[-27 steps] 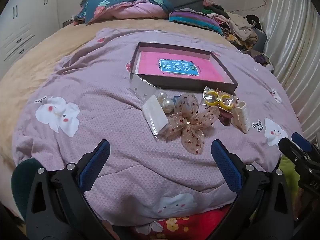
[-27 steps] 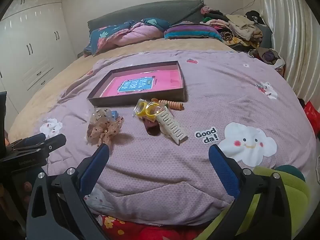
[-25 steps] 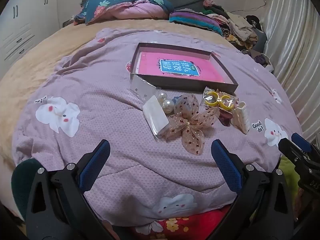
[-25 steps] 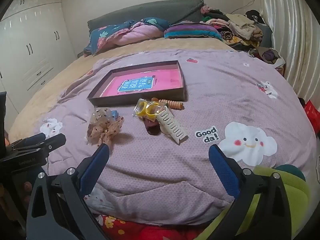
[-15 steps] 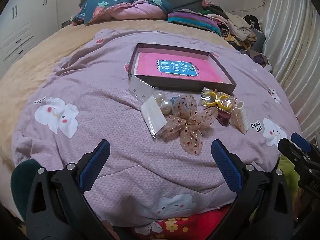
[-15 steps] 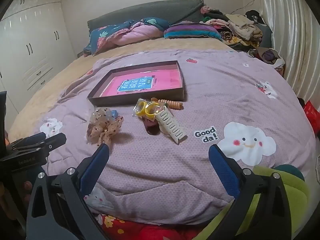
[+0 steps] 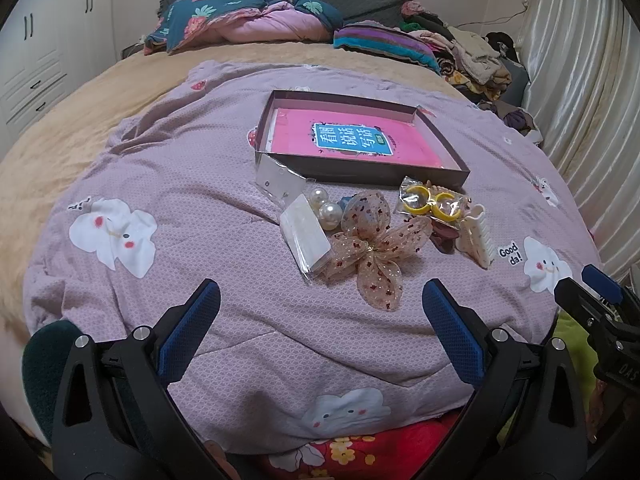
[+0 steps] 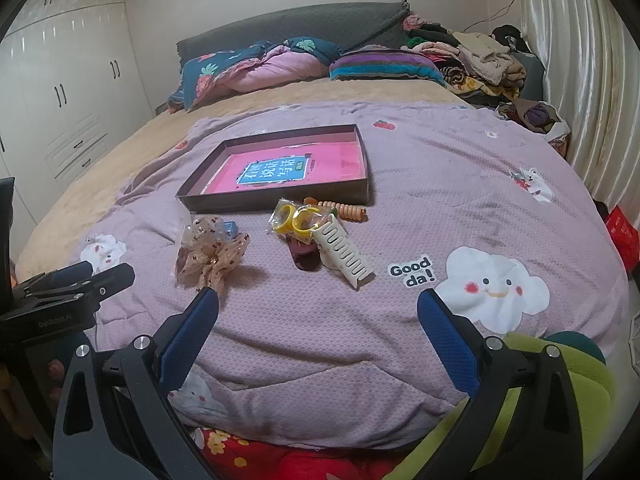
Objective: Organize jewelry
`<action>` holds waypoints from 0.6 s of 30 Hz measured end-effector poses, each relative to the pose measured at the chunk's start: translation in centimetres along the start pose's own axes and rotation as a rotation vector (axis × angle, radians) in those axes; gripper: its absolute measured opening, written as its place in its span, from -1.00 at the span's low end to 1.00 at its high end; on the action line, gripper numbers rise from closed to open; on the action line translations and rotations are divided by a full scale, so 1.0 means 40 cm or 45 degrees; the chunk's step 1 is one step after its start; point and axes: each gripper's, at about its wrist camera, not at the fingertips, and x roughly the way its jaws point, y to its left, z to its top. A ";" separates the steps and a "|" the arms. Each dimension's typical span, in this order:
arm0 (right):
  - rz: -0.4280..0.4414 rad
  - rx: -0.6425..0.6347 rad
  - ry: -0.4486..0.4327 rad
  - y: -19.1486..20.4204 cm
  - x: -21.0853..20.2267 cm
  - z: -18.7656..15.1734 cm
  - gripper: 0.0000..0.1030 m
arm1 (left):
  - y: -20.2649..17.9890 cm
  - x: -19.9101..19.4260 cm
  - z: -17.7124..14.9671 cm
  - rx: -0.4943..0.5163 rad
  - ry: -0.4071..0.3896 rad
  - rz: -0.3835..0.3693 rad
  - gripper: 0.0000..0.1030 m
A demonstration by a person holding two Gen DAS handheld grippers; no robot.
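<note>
A: My left gripper (image 7: 321, 308) and right gripper (image 8: 318, 307) both gape wide, empty. The bow (image 7: 370, 246) and clip (image 7: 477, 235) lie just before the tray (image 7: 340, 168).

B: Only my left view shows pearls (image 7: 326, 206); the right shows an orange coil (image 8: 350, 211).

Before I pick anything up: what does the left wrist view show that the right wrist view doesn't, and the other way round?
Only the left wrist view shows the two pearls and the clear white packet. Only the right wrist view shows the orange spiral hair tie. Both show the dark tray holding the pink book, the sheer bow, the yellow rings, the cream hair clip, and each view's own open claw, left and right.
</note>
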 end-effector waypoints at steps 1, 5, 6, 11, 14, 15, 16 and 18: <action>0.002 0.002 -0.001 -0.001 -0.001 0.000 0.92 | 0.001 0.000 0.000 0.001 -0.001 0.001 0.84; 0.002 0.000 0.001 0.001 -0.001 0.000 0.92 | 0.002 0.000 -0.001 -0.001 -0.002 -0.002 0.84; 0.003 0.000 0.001 0.000 -0.001 -0.001 0.92 | 0.002 0.000 -0.001 0.000 -0.002 -0.002 0.83; -0.002 -0.003 -0.003 0.002 -0.001 -0.001 0.92 | 0.002 -0.005 0.002 -0.002 -0.004 -0.003 0.84; 0.002 0.000 0.000 0.003 -0.001 0.000 0.92 | 0.004 -0.004 0.002 0.000 -0.004 -0.003 0.84; 0.003 0.001 0.002 0.004 -0.002 0.000 0.92 | 0.003 -0.004 0.001 0.000 -0.005 -0.002 0.84; 0.004 0.001 0.001 0.004 -0.002 0.000 0.92 | 0.002 -0.006 0.002 0.000 -0.006 -0.002 0.84; 0.004 -0.002 -0.001 0.004 -0.002 0.000 0.92 | 0.003 -0.004 0.002 -0.001 -0.004 -0.004 0.84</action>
